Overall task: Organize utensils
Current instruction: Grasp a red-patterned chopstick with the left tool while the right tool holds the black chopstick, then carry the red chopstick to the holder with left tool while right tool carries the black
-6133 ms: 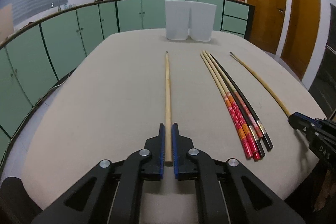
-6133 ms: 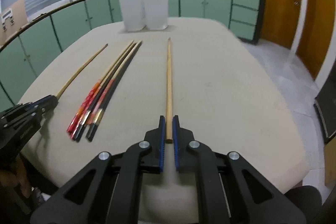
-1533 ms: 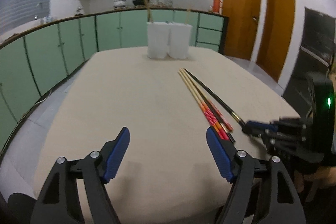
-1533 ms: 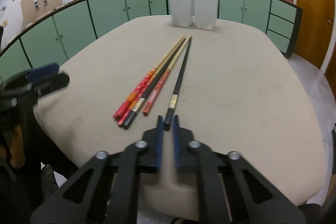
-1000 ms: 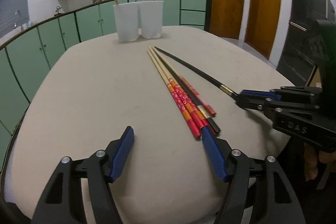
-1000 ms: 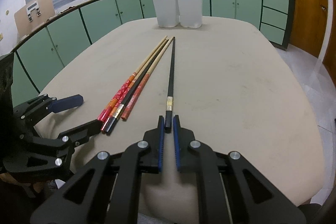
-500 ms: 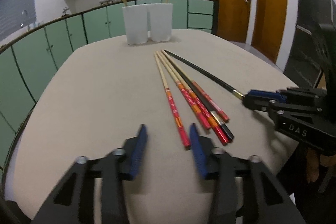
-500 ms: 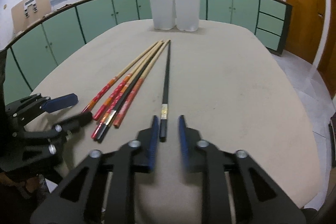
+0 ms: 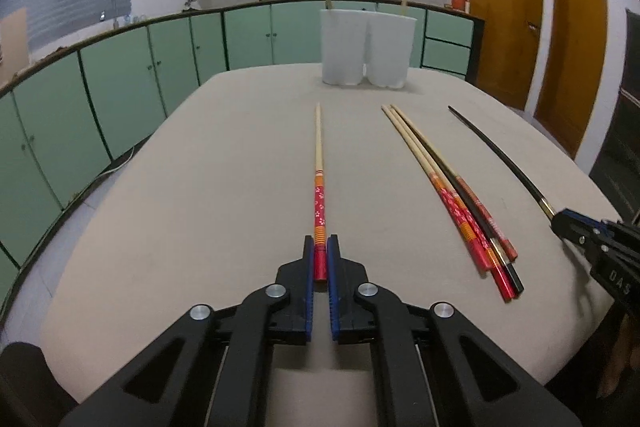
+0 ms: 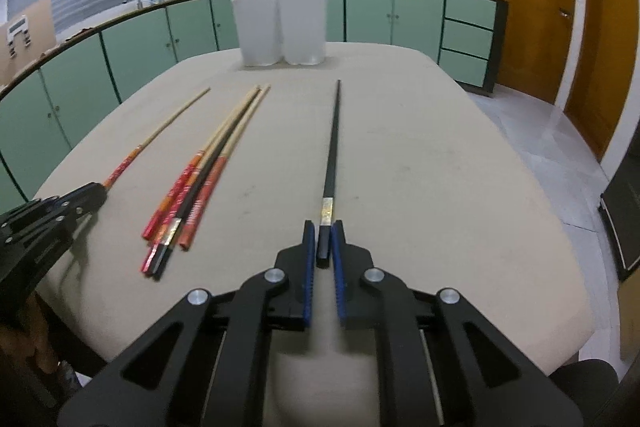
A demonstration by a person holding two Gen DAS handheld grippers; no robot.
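Observation:
My left gripper [image 9: 319,245] is shut on the red end of a red-and-bamboo chopstick [image 9: 319,183], which points away toward the cups. My right gripper [image 10: 324,231] is shut on the end of a black chopstick [image 10: 333,143]; it also shows at the right in the left wrist view [image 9: 496,151]. Several more chopsticks [image 9: 452,187] lie bundled on the beige table between the two; they also show in the right wrist view [image 10: 208,163]. Two white cups [image 9: 366,47] stand at the far end, each with a bamboo chopstick in it; they also show in the right wrist view [image 10: 282,27].
The beige table [image 9: 200,187] is oval, with its near edge just under both grippers. Green cabinets [image 9: 120,75] curve round the left and back. Orange doors [image 9: 504,11] stand at the right.
My left gripper closed on the red-and-bamboo chopstick and pulled it left, away from the bundle. My right gripper, slightly opened half a second ago, closed on the black chopstick.

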